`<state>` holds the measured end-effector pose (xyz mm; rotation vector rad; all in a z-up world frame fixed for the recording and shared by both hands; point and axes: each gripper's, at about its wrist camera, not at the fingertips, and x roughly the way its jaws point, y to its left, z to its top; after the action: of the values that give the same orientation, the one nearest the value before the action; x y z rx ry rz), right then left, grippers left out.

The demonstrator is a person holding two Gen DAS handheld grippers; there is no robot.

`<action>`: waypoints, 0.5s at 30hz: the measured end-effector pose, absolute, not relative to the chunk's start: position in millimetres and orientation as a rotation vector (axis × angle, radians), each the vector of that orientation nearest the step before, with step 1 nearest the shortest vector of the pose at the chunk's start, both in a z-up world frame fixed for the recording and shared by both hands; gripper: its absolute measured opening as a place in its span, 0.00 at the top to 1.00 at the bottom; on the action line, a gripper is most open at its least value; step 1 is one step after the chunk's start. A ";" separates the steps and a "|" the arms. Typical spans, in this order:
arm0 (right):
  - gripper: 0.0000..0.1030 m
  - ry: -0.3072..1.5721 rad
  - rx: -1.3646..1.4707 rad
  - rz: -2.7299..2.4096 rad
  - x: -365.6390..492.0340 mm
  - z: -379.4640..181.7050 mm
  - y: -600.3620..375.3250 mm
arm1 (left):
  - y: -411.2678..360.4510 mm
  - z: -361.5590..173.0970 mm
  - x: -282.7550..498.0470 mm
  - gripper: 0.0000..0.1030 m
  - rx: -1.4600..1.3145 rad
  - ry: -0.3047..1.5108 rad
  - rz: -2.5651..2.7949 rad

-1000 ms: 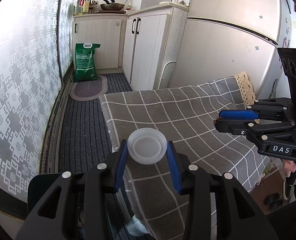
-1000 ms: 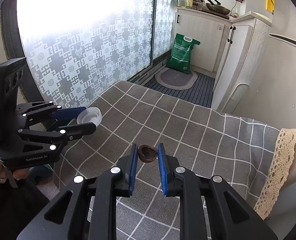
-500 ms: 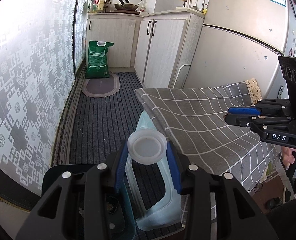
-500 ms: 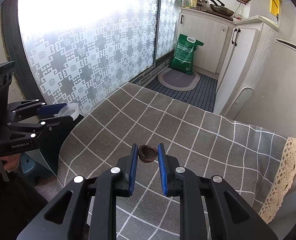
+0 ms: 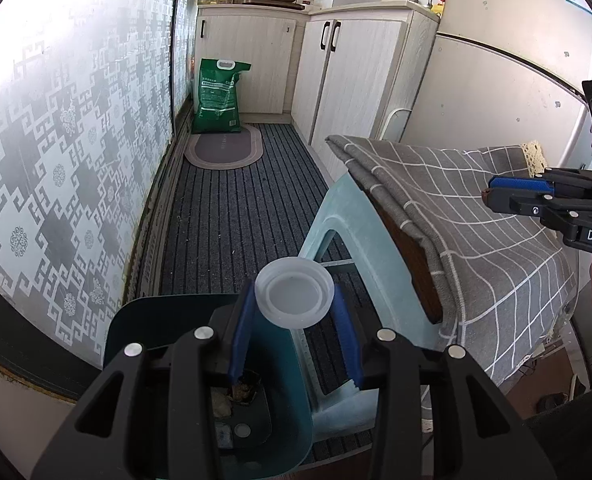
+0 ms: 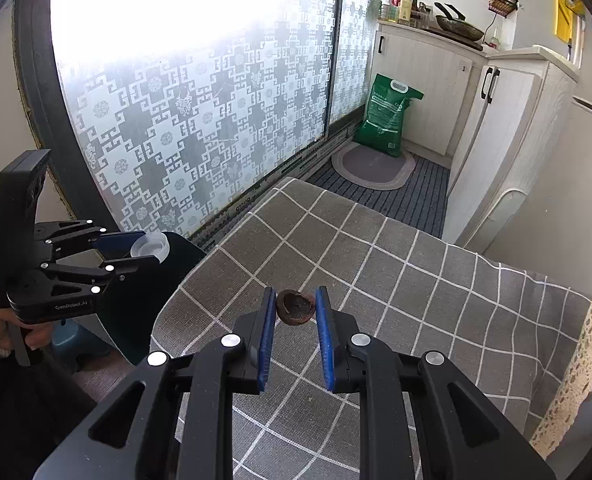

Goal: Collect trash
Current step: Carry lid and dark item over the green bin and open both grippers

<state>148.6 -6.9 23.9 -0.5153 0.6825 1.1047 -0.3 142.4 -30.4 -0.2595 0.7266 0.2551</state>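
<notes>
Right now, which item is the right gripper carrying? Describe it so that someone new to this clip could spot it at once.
Start at the table under the grey checked cloth. Above its near part, the right gripper has its blue pads clamped on a small brown shell piece, rounded, with a dark hollow. The only other carried item is the translucent white cap in the left gripper, far paler and smoother.

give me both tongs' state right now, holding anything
Left tongs: closed on a translucent plastic lid, above the dark green bin.
Right tongs: closed on a brown nut shell half, over the checked tablecloth.
</notes>
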 end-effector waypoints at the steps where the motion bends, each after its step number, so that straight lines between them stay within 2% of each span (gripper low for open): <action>1: 0.81 0.682 -0.517 1.108 147.5 23.6 -4.5 | 144.1 -32.3 -1.2 0.60 -0.260 0.733 0.257; 15: 0.81 0.674 -0.538 1.170 122.6 21.1 28.6 | 168.3 -65.4 -15.2 0.60 -0.276 0.834 0.296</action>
<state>122.6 28.6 21.1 -0.5376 0.6739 1.1698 -15.2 168.3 -65.4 -0.2765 0.8341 0.2957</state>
